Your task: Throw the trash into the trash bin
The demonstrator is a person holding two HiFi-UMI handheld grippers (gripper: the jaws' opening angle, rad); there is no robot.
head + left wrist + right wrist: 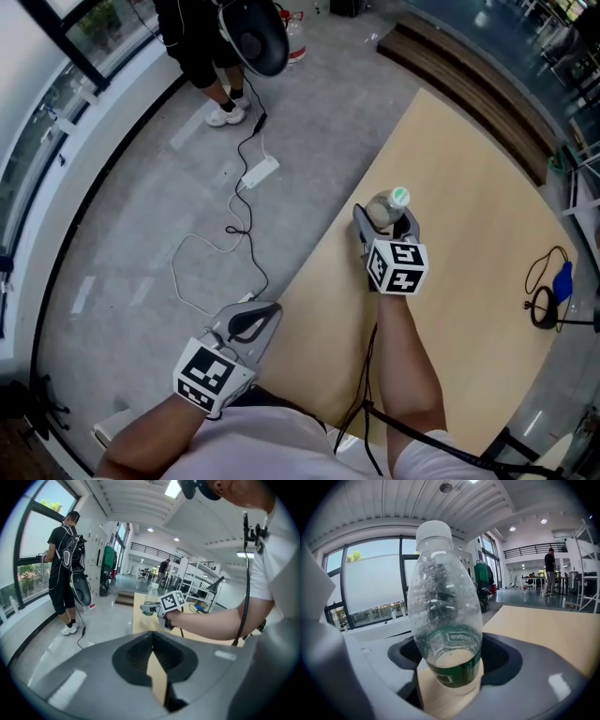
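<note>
A clear plastic bottle (382, 212) with a green label and pale green cap stands upright on the light wooden table (469, 319) near its left edge. My right gripper (385, 223) is at the bottle, jaws wide open on either side of it. In the right gripper view the bottle (447, 620) fills the middle and rests on the tabletop between the jaws. My left gripper (255, 319) hovers at the table's near-left edge over the floor, shut with nothing in it. The left gripper view shows the bottle (151, 596) and the right gripper (146, 608) further off.
On the grey floor left of the table lie a white power strip (259, 172) and looping cables. A person (214, 56) stands at the top beside a black fan (258, 37). A black cable with a blue part (551, 289) lies on the table's right side.
</note>
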